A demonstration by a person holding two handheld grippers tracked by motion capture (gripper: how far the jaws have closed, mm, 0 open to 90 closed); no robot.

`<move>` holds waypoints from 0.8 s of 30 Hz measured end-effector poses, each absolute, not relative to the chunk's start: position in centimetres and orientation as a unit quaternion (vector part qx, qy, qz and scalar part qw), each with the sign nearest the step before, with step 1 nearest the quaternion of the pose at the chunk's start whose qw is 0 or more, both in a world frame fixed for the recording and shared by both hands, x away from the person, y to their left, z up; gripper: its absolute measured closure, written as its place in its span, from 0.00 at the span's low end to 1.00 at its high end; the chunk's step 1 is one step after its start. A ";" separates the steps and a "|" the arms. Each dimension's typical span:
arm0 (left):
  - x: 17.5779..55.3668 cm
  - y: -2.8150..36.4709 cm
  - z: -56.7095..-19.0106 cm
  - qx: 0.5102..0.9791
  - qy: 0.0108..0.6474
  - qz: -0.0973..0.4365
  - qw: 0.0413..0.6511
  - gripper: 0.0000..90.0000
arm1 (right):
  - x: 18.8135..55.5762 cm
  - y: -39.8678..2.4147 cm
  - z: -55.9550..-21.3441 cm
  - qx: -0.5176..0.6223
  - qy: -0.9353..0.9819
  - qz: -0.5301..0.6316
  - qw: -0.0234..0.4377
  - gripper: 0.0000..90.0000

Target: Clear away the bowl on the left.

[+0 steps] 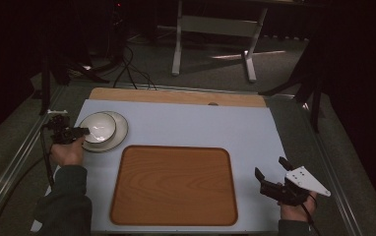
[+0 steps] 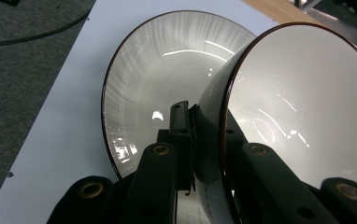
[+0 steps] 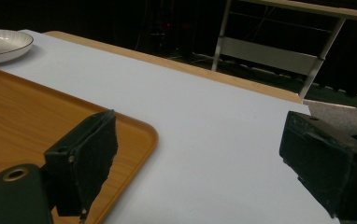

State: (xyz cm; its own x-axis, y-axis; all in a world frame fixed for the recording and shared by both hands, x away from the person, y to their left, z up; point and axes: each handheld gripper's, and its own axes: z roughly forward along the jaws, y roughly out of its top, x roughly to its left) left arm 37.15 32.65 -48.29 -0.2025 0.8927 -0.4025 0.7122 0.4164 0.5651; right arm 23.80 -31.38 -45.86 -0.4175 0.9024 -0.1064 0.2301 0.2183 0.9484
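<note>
so the left gripper [image 2: 193, 140] has its jaws clamped on the near rim of the bowl [image 2: 303, 102], one jaw inside the wall and one outside, and the bowl sits on the plate [image 2: 134, 79] that spreads out just beyond and beside the outer jaw. Looks to me like the step is lifting the bowl off the plate, probably headed for the wooden tray [image 1: 173, 184] off to the side of those jaws. A one-sided rim pinch on glazed ceramic is slippery, so I'd keep the squeeze firm, lift straight up first so the foot clears the plate rim, and not let the far side droop or it'll drag the plate along. Move slow, keep it level, set it down flat before letting go. The right gripper [image 3: 200, 154] has its jaws wide apart with nothing between them, hovering over the desk [image 3: 204, 93] just past the tray corner, so it could steady the plate if it shifts
</note>
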 end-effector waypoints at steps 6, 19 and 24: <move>36.4 32.7 -47.4 0.531 0.756 0.129 0.361 0.92 | 23.9 -31.2 -45.9 0.404 0.699 0.472 0.354 0.12; 34.7 32.9 -45.5 0.544 0.735 0.134 0.383 0.92 | 23.9 -31.2 -45.9 0.405 0.700 0.472 0.352 0.12; 34.0 33.0 -44.8 0.546 0.726 0.137 0.395 0.92 | 23.9 -31.2 -46.0 0.404 0.700 0.472 0.352 0.12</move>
